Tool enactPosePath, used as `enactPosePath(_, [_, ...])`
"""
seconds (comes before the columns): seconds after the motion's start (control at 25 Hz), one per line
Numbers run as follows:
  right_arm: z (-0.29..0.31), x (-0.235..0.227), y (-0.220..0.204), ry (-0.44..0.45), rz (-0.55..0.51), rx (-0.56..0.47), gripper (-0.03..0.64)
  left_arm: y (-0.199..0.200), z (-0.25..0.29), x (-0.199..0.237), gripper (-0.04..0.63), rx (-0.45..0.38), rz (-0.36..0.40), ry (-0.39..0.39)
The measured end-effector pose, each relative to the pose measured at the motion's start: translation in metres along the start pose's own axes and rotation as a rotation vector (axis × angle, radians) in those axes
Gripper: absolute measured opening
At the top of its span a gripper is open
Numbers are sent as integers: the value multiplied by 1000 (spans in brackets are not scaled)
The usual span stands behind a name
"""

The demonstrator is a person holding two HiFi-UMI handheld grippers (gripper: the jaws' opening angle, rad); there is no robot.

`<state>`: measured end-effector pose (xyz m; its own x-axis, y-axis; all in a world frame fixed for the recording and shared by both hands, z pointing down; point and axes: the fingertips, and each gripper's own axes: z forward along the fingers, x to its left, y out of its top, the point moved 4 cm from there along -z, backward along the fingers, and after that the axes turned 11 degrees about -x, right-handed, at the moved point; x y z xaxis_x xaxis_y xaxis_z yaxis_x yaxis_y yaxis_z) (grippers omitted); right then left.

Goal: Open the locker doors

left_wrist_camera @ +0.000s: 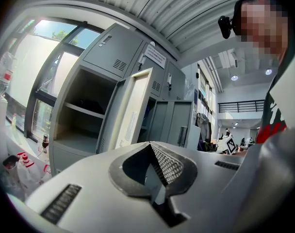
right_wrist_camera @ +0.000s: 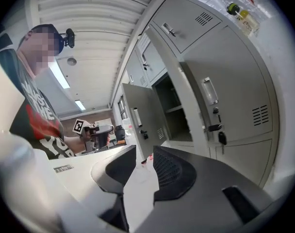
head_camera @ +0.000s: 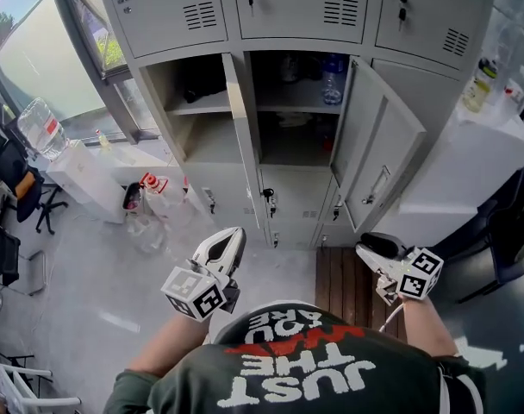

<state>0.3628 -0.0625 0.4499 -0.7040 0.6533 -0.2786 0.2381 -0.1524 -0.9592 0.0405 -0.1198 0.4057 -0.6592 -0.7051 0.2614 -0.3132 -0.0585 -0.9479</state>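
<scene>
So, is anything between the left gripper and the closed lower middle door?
Nothing visible. In the head view, only bare floor lies between the left gripper and the lower middle door. The bottles stand off to the left.

Grey floor (head_camera: 90, 291) beneath the jaws. Tall window (head_camera: 34, 54) far left of them, daylight coming through. Black office chairs (head_camera: 21, 184) left, wooden slatted board (head_camera: 341, 285) below and between both jaws, white worktop (head_camera: 477, 166) right. Ribbed ceiling (left_wrist_camera: 138, 4) overhead, strip lights (right_wrist_camera: 57, 74) on.
</scene>
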Motion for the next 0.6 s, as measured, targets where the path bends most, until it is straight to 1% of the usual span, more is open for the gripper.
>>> enactPosePath(0.16, [35,46,-14,-10,-1,-6,118,11,-23,12,-3,5,5,-52])
enactPosePath(0.32, [75,88,-17,-35,-54,-20,101,18,-47,26,-3,19,11,-95])
enactPosePath(0.48, [103,112,-12,-103,-77,-65,66,23,-68,40,-3,32,1,-129])
enactPosePath(0.6, [114,124,-5,-162,-89,-91,44,25,-79,46,-3,39,-3,-161])
